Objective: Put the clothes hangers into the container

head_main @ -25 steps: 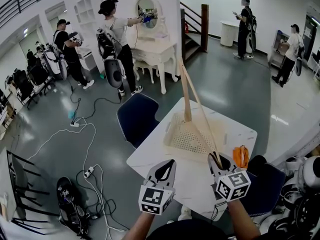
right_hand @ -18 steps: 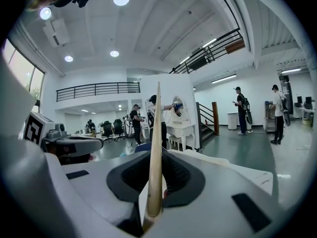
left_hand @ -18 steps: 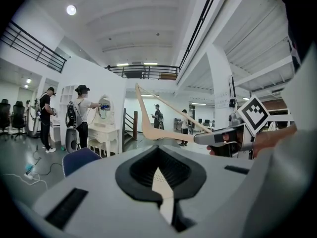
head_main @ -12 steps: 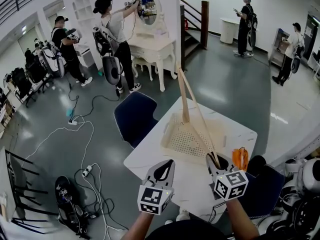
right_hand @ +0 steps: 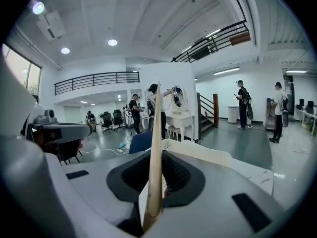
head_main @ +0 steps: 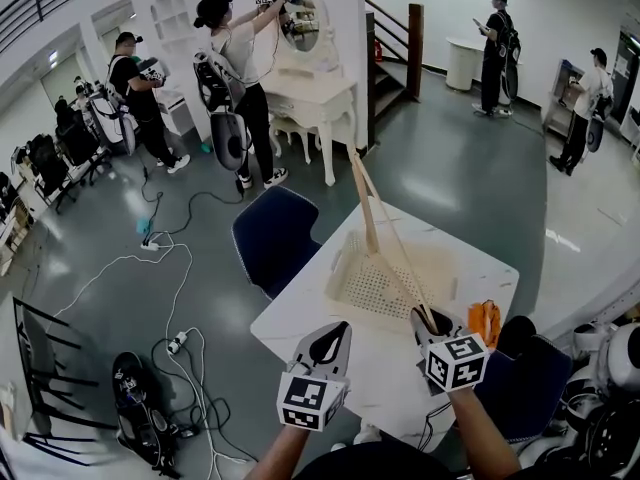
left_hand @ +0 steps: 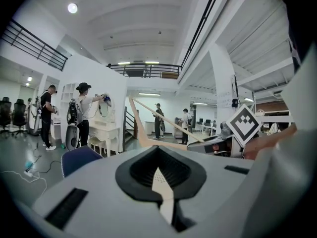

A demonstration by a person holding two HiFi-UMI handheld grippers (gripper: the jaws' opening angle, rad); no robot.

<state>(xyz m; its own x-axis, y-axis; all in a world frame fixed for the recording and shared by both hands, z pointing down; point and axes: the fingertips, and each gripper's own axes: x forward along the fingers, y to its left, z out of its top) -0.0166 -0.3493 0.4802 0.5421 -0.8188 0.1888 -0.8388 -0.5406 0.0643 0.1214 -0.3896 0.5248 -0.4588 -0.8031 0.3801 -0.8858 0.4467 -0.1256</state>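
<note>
A wooden clothes hanger (head_main: 367,218) stands up steeply over the cream perforated basket (head_main: 345,268) on the white table (head_main: 298,320). My right gripper (head_main: 432,321) is shut on the hanger's near end, at the basket's front right corner. In the right gripper view the hanger (right_hand: 155,157) rises between the jaws, with the basket (right_hand: 198,151) just beyond. My left gripper (head_main: 330,344) hangs shut and empty over the table, in front of the basket. The left gripper view also shows the hanger (left_hand: 163,119).
An orange object (head_main: 484,320) lies on the table to the right of my right gripper. A dark blue chair (head_main: 275,236) stands at the table's far left, another (head_main: 525,378) at its right. Cables (head_main: 180,318) trail over the floor. Several people stand further back.
My right gripper has sunk a little with the hanger, so the hanger's top sits lower over the basket. The left gripper has barely moved.
</note>
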